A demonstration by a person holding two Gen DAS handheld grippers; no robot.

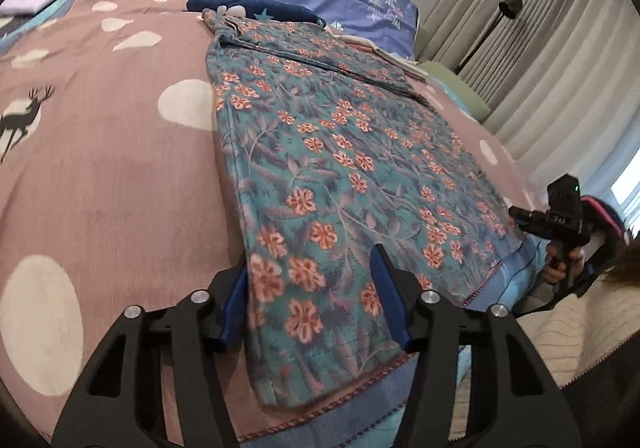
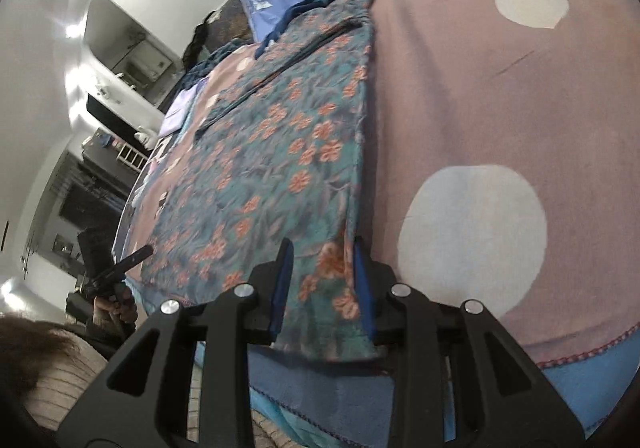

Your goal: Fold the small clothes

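— Our left gripper [image 1: 310, 290] stands with jaws apart over the near left corner of the floral garment [image 1: 340, 152]; do they press it?

— We cannot tell. The right gripper [image 2: 322, 284] straddles the near right corner, also unclear. The garment lies flat on the pink bedspread [image 1: 120, 168].

Teal floral garment [image 1: 340, 168] flat on bed

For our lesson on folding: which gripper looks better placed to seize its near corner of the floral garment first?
Probably the right gripper: it straddles the floral garment near its corner with a narrower gap, whereas the left gripper stands wider.
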